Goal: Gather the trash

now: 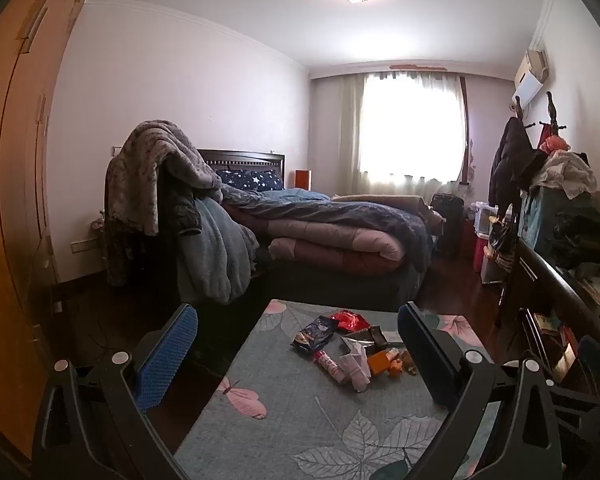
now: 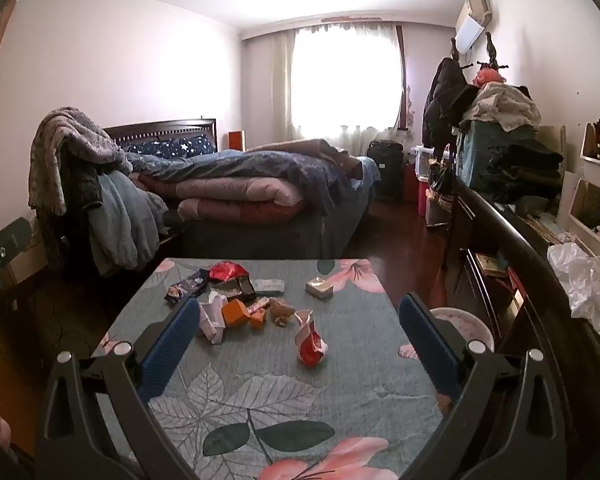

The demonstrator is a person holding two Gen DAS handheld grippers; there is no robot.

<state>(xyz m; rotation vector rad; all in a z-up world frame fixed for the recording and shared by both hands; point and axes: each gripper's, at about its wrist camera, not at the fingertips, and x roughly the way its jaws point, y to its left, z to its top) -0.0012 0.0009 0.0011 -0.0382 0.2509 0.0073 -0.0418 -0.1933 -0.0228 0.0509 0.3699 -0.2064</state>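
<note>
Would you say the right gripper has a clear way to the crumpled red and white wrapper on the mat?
Probably yes: the right gripper is open, the red and white wrapper lies apart from the other litter, and nothing stands between them.

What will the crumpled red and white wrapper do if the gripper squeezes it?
The red and white wrapper looks thin and creased, so it will probably squash flat rather than resist. It stands alone on the flowered cloth, apart from the pile, and looks light, so a nudge may tip or slide it. Its shiny surface could be slippery.
</note>
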